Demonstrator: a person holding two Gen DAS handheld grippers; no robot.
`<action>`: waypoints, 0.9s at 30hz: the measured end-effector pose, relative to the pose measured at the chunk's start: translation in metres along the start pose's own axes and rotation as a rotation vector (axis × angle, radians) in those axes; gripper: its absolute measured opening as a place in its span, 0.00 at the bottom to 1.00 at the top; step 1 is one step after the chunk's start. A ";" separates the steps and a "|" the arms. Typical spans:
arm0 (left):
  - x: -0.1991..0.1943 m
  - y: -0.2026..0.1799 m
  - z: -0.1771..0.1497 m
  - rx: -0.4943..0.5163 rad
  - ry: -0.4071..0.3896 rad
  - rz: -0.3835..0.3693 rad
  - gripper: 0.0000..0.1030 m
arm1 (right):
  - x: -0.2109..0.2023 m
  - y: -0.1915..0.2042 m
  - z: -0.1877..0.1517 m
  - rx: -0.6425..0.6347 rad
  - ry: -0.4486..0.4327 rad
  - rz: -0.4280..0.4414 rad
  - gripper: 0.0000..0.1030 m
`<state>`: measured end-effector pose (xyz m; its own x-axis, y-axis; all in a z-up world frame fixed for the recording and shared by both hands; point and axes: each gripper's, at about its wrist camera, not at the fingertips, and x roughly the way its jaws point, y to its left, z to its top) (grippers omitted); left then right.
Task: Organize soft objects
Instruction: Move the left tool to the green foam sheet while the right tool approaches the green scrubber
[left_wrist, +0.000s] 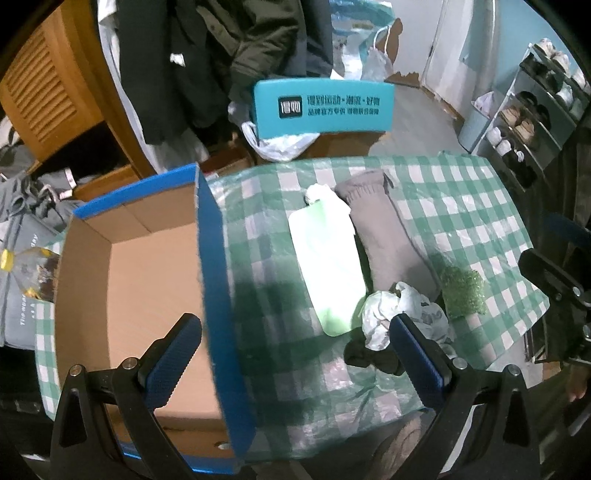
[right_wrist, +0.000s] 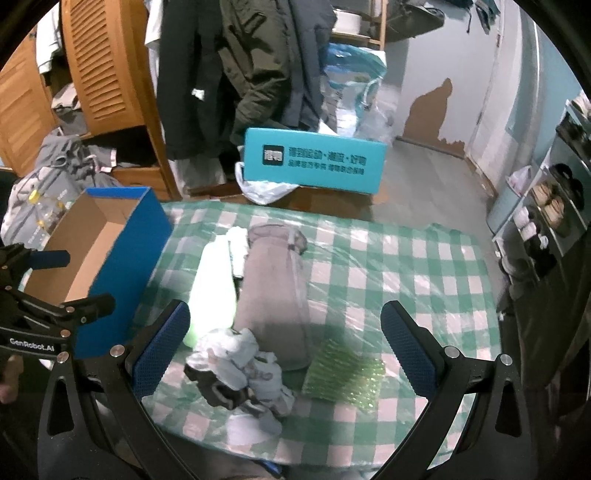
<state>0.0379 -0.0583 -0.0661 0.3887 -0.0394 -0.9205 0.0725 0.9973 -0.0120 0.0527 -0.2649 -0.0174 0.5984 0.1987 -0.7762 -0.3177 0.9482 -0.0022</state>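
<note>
Both grippers, left gripper (left_wrist: 295, 354) and right gripper (right_wrist: 284, 343), gape wide and empty; crumpled socks (right_wrist: 240, 373) lie just ahead, box (left_wrist: 110, 266) leftward awaiting them.

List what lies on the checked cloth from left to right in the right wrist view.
Blue cardboard box → pale green pouch → grey rolled cloth → green bubble wrap piece. The crumpled socks overlap several, so I leave them out.

L tool (left_wrist: 295, 354) & R tool (right_wrist: 284, 347) agape
</note>
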 end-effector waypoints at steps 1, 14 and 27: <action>0.004 -0.001 0.001 -0.004 0.011 -0.005 0.99 | 0.002 -0.003 -0.001 0.003 0.003 -0.002 0.98; 0.041 -0.025 0.012 0.020 0.076 0.021 0.99 | 0.023 -0.038 -0.019 0.080 0.076 -0.034 0.98; 0.078 -0.042 0.023 0.023 0.133 0.025 0.99 | 0.049 -0.055 -0.031 0.099 0.138 -0.071 0.98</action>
<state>0.0861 -0.1046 -0.1291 0.2653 -0.0046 -0.9642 0.0859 0.9961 0.0189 0.0765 -0.3150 -0.0746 0.5074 0.1013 -0.8557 -0.2002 0.9798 -0.0028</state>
